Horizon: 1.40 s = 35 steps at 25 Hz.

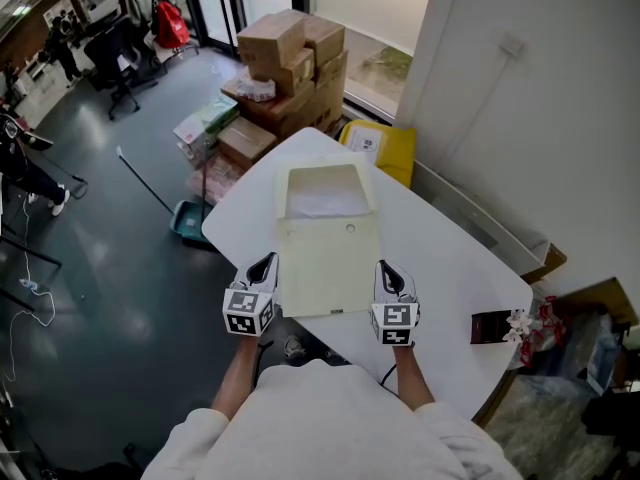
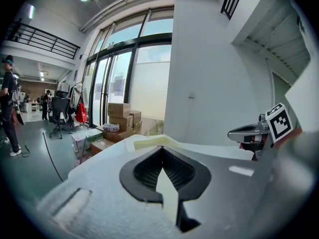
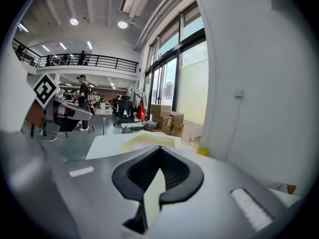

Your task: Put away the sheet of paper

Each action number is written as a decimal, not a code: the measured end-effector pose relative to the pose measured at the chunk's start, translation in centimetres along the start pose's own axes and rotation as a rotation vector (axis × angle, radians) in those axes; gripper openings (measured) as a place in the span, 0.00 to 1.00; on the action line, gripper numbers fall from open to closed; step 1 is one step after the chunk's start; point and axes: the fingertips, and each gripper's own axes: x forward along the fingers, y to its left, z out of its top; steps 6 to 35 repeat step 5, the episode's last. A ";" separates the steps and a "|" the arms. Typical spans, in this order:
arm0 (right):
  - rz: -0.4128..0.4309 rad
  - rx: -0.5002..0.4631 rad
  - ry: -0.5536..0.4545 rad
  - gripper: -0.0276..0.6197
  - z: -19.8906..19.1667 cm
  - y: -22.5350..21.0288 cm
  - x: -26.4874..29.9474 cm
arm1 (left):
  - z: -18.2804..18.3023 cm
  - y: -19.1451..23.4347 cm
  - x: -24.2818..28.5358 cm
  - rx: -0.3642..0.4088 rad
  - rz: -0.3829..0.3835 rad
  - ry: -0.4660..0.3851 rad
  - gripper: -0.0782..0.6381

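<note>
A cream envelope point(image 1: 328, 263) lies on the white table point(image 1: 440, 258), its flap open toward the far side and a white sheet of paper point(image 1: 322, 203) showing in its mouth. My left gripper point(image 1: 268, 264) is shut on the envelope's near left edge. At the near right edge my right gripper point(image 1: 384, 268) is shut in the same way. In the left gripper view a cream sliver of envelope point(image 2: 168, 195) sits between the closed jaws of the left gripper point(image 2: 162, 176). The right gripper view shows the same envelope edge point(image 3: 153, 195) pinched in the right gripper point(image 3: 158, 176).
Stacked cardboard boxes point(image 1: 290, 63) and a yellow bin point(image 1: 385, 148) stand on the floor beyond the table's far end. A small dark box point(image 1: 492, 325) with flowers beside it sits near the table's right corner. A teal dustpan point(image 1: 188, 221) lies on the floor at left.
</note>
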 end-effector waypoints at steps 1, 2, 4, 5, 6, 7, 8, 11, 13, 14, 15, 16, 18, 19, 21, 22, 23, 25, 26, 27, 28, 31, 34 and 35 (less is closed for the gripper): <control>0.000 0.000 0.002 0.04 -0.1 0.0 0.0 | -0.1 -0.1 0.1 0.000 -0.001 0.002 0.12; 0.000 0.000 0.003 0.04 -0.1 0.0 0.1 | -0.1 -0.1 0.2 0.000 -0.001 0.003 0.12; 0.002 -0.002 0.004 0.04 -0.1 0.0 0.3 | -0.1 -0.2 0.4 0.000 -0.001 0.003 0.12; 0.003 -0.003 0.004 0.04 -0.1 0.0 0.4 | -0.1 -0.2 0.5 0.001 -0.001 0.003 0.12; 0.003 -0.003 0.004 0.04 -0.1 0.0 0.4 | -0.1 -0.2 0.5 0.001 -0.001 0.003 0.12; 0.003 -0.003 0.004 0.04 -0.1 0.0 0.4 | -0.1 -0.2 0.5 0.001 -0.001 0.003 0.12; 0.003 -0.003 0.004 0.04 -0.1 0.0 0.4 | -0.1 -0.2 0.5 0.001 -0.001 0.003 0.12; 0.003 -0.003 0.004 0.04 -0.1 0.0 0.4 | -0.1 -0.2 0.5 0.001 -0.001 0.003 0.12; 0.003 -0.003 0.004 0.04 -0.1 0.0 0.4 | -0.1 -0.2 0.5 0.001 -0.001 0.003 0.12; 0.003 -0.003 0.004 0.04 -0.1 0.0 0.4 | -0.1 -0.2 0.5 0.001 -0.001 0.003 0.12; 0.003 -0.003 0.004 0.04 -0.1 0.0 0.4 | -0.1 -0.2 0.5 0.001 -0.001 0.003 0.12; 0.003 -0.003 0.004 0.04 -0.1 0.0 0.4 | -0.1 -0.2 0.5 0.001 -0.001 0.003 0.12; 0.003 -0.003 0.004 0.04 -0.1 0.0 0.4 | -0.1 -0.2 0.5 0.001 -0.001 0.003 0.12; 0.003 -0.003 0.004 0.04 -0.1 0.0 0.4 | -0.1 -0.2 0.5 0.001 -0.001 0.003 0.12; 0.003 -0.003 0.004 0.04 -0.1 0.0 0.4 | -0.1 -0.2 0.5 0.001 -0.001 0.003 0.12; 0.003 -0.003 0.004 0.04 -0.1 0.0 0.4 | -0.1 -0.2 0.5 0.001 -0.001 0.003 0.12; 0.003 -0.003 0.004 0.04 -0.1 0.0 0.4 | -0.1 -0.2 0.5 0.001 -0.001 0.003 0.12; 0.003 -0.003 0.004 0.04 -0.1 0.0 0.4 | -0.1 -0.2 0.5 0.001 -0.001 0.003 0.12; 0.003 -0.003 0.004 0.04 -0.1 0.0 0.4 | -0.1 -0.2 0.5 0.001 -0.001 0.003 0.12; 0.003 -0.003 0.004 0.04 -0.1 0.0 0.4 | -0.1 -0.2 0.5 0.001 -0.001 0.003 0.12; 0.003 -0.003 0.004 0.04 -0.1 0.0 0.4 | -0.1 -0.2 0.5 0.001 -0.001 0.003 0.12; 0.003 -0.003 0.004 0.04 -0.1 0.0 0.4 | -0.1 -0.2 0.5 0.001 -0.001 0.003 0.12; 0.003 -0.003 0.004 0.04 -0.1 0.0 0.4 | -0.1 -0.2 0.5 0.001 -0.001 0.003 0.12; 0.003 -0.003 0.004 0.04 -0.1 0.0 0.4 | -0.1 -0.2 0.5 0.001 -0.001 0.003 0.12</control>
